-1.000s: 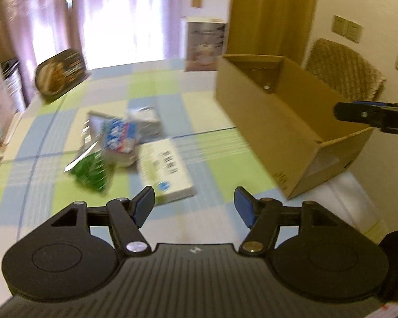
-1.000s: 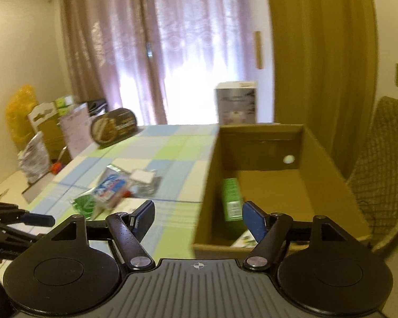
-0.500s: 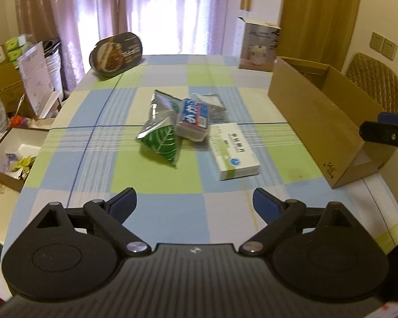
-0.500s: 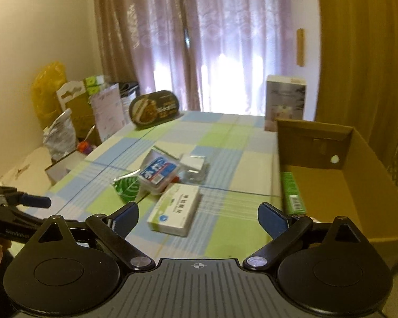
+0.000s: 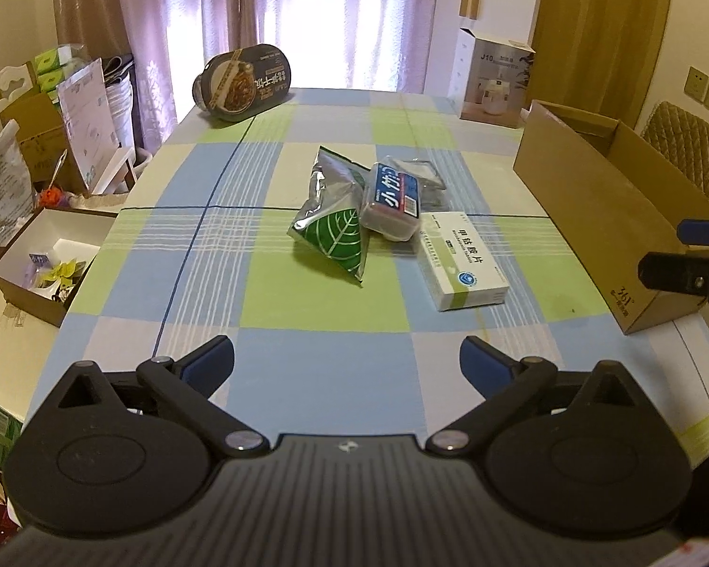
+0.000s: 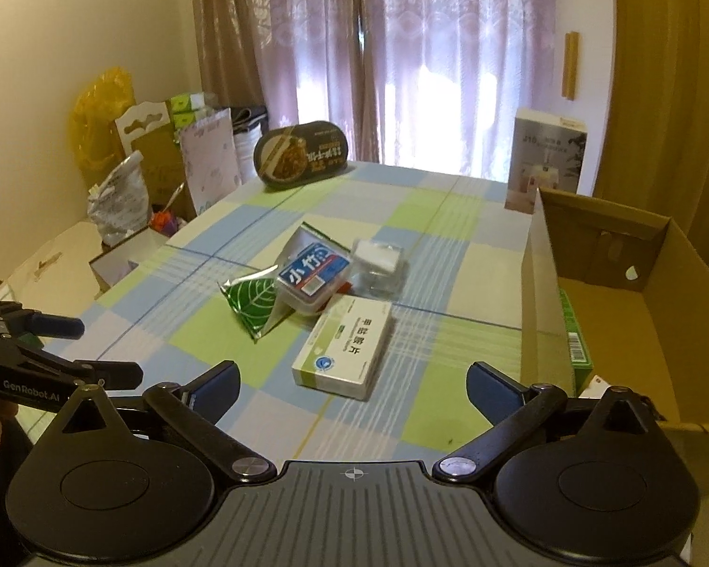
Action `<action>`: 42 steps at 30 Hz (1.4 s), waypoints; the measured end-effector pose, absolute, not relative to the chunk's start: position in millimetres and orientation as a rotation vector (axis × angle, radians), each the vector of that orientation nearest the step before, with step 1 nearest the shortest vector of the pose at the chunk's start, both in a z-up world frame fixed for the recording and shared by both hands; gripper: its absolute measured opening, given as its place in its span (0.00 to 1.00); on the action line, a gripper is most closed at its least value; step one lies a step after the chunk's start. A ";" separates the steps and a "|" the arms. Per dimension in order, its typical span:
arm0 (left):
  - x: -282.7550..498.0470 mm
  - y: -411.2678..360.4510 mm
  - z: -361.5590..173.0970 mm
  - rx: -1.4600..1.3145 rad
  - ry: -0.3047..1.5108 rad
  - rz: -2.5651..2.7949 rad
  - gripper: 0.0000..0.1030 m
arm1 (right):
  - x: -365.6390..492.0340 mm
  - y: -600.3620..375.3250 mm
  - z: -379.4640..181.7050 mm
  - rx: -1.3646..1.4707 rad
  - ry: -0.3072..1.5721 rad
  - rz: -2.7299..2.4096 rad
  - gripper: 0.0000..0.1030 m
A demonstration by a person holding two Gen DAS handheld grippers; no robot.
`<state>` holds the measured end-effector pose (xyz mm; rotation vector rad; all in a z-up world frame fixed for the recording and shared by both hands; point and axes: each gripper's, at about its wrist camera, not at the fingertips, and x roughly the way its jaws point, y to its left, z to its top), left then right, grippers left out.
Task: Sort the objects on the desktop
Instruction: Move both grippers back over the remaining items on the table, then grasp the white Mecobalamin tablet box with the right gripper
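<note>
Checked blue-green tabletop point(image 5: 307, 368) is carrying a small pile mid-surface: white-green pill box point(image 5: 463, 260) is lying flat nearest the cardboard box point(image 5: 591, 208), green leaf pouch point(image 5: 338, 234) is lying beside it, and blue-label tub point(image 5: 394, 201) is resting against the pouch, touching the pill box. Clear packet point(image 6: 378, 264) is sitting behind the tub. Left gripper point(image 5: 347, 361) is hovering above the near edge, jaws spread wide, holding nothing. Right gripper point(image 6: 352, 385) is hovering wide too, empty, just short of the pill box.
</note>
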<state>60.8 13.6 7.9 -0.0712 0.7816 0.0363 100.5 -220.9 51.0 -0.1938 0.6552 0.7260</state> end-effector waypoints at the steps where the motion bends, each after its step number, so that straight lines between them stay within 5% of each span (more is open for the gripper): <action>1: 61.1 14.8 7.0 -0.074 0.783 0.037 0.97 | 100.5 -219.4 49.8 -0.197 0.659 0.726 0.98; 42: 122.3 36.5 -25.1 0.019 0.820 0.022 0.98 | 158.4 -156.1 -18.9 -0.163 0.849 0.735 0.98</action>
